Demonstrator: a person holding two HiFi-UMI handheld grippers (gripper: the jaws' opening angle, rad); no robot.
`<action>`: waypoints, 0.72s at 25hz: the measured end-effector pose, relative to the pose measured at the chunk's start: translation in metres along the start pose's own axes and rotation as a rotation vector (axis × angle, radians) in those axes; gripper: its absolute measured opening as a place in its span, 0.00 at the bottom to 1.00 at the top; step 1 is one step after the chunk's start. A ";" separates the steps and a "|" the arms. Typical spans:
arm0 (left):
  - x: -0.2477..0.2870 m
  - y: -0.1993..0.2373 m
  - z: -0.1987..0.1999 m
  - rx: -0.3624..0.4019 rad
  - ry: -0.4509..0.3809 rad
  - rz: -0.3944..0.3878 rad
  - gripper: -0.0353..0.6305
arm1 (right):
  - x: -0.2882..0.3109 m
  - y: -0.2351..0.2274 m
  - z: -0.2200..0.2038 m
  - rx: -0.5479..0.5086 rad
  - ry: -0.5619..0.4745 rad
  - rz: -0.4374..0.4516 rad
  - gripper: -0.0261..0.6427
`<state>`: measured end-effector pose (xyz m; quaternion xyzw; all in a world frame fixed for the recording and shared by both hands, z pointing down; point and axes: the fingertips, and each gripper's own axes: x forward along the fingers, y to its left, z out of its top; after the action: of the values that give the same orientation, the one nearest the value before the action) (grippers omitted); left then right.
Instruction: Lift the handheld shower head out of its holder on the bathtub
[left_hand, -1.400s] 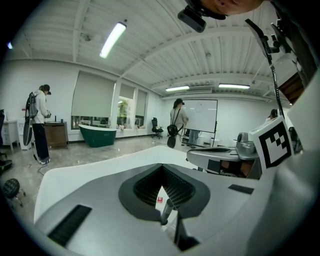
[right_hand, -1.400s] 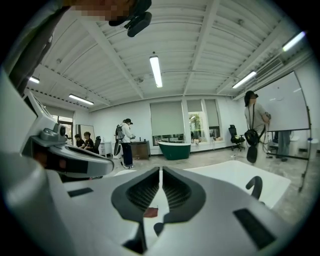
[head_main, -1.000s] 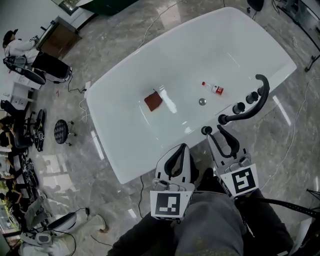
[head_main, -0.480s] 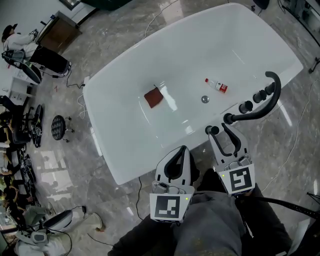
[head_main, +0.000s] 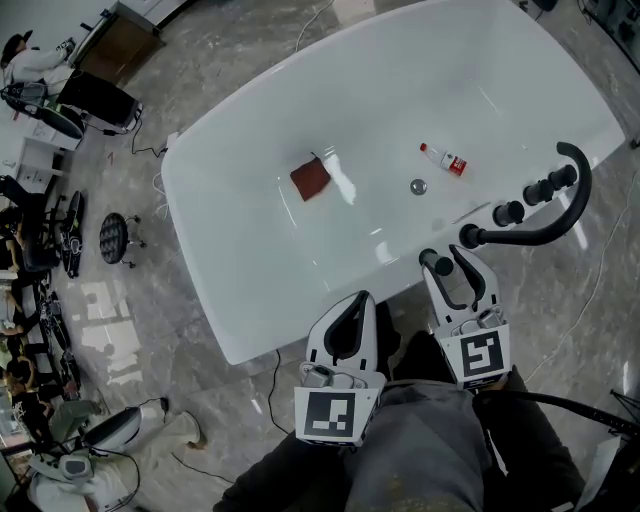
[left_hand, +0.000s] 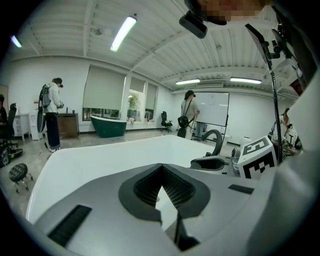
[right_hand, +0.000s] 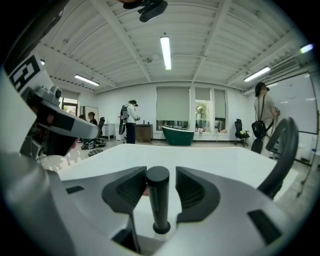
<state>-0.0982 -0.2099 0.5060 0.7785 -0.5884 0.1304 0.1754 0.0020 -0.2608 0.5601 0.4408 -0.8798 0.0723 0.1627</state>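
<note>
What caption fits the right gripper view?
Right gripper, its jaws just opened, straddles the upright black shower head on the white bathtub, pads not touching it.

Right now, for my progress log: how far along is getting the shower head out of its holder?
Done: the right gripper is lined up, jaws just opened wide, with the shower head upright between them, untouched. In hand: the approach. To do: closing, then lifting it from the holder on the bathtub. The left gripper is shut, empty.
</note>
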 end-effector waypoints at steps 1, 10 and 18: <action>0.002 0.002 -0.004 0.000 0.007 0.003 0.06 | 0.002 0.001 -0.006 0.002 0.007 0.004 0.29; 0.013 0.010 -0.020 -0.004 0.033 0.005 0.06 | 0.014 0.002 -0.033 -0.019 0.071 -0.009 0.25; 0.017 0.014 -0.024 -0.004 0.032 0.004 0.06 | 0.018 0.000 -0.037 -0.019 0.077 -0.013 0.25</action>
<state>-0.1066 -0.2178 0.5360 0.7746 -0.5874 0.1421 0.1862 0.0003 -0.2643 0.6005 0.4416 -0.8707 0.0799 0.2013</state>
